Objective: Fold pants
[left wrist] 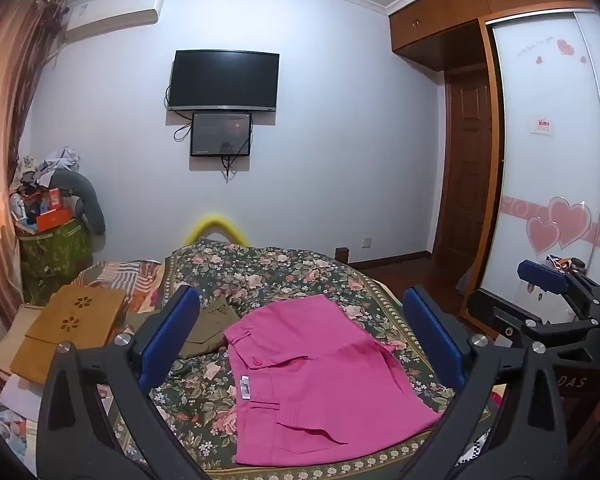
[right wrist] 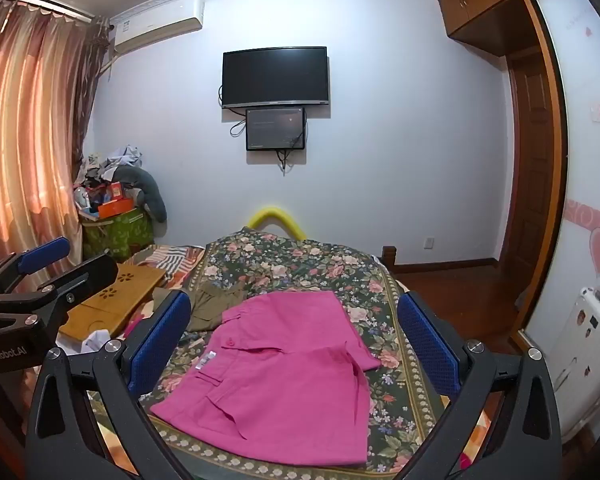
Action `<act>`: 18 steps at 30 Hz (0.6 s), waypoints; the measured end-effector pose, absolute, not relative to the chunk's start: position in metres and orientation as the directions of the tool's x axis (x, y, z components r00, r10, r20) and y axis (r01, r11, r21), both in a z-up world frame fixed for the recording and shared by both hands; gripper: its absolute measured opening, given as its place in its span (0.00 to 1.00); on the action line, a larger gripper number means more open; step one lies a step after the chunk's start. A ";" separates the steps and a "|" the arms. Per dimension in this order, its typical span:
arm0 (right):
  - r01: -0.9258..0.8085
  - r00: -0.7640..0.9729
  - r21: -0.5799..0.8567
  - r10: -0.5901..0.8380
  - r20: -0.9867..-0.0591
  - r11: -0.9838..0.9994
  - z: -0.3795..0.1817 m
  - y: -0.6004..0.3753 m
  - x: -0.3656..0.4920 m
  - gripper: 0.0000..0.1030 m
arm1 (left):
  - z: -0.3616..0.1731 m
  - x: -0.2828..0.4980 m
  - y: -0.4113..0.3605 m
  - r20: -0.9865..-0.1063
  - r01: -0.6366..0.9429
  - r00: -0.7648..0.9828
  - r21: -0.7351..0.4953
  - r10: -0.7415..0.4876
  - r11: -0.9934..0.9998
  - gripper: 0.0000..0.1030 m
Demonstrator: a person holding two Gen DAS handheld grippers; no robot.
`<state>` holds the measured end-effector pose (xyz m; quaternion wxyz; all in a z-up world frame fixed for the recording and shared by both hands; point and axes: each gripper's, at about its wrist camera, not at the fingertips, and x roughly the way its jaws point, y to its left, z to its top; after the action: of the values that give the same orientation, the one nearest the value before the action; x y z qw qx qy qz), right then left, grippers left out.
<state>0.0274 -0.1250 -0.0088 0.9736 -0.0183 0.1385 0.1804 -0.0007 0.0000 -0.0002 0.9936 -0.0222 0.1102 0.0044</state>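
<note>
Pink pants (left wrist: 316, 380) lie folded in a flat rectangle on the floral bedspread (left wrist: 268, 272), waistband to the left with a white tag. They also show in the right wrist view (right wrist: 284, 376). My left gripper (left wrist: 300, 340) is open and empty, held above and in front of the pants. My right gripper (right wrist: 296, 336) is open and empty, also above the pants. The right gripper shows at the right edge of the left wrist view (left wrist: 548, 304); the left gripper shows at the left edge of the right wrist view (right wrist: 40, 276).
An olive garment (left wrist: 208, 328) lies on the bed behind the pants' left end. A wooden lap table (left wrist: 72, 328) lies at the bed's left. A cluttered green bin (left wrist: 56, 248) stands by the curtain. A wardrobe (left wrist: 552, 160) stands on the right.
</note>
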 end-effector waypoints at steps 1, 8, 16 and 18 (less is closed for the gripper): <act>-0.356 0.896 0.014 0.346 -0.279 0.934 -0.009 -0.125 0.027 1.00 | 0.000 -0.001 0.000 -0.222 -0.012 0.975 -0.046 0.001 0.999 1.00; -0.355 0.895 0.011 0.344 -0.284 0.935 -0.009 -0.125 0.028 1.00 | -0.002 -0.005 -0.003 -0.228 -0.020 0.974 -0.044 0.010 0.999 1.00; -0.354 0.896 0.013 0.343 -0.284 0.935 -0.011 -0.124 0.028 1.00 | 0.001 0.001 0.001 -0.241 -0.023 0.971 -0.047 0.011 0.999 1.00; -0.354 0.895 0.015 0.343 -0.284 0.935 -0.012 -0.124 0.028 1.00 | 0.003 0.000 -0.001 -0.238 -0.024 0.971 -0.044 0.013 0.999 1.00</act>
<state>0.0276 -0.1239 -0.0122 0.9733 -0.0187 0.1424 0.1791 -0.0002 -0.0009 0.0025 0.9925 -0.0231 0.1196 0.0095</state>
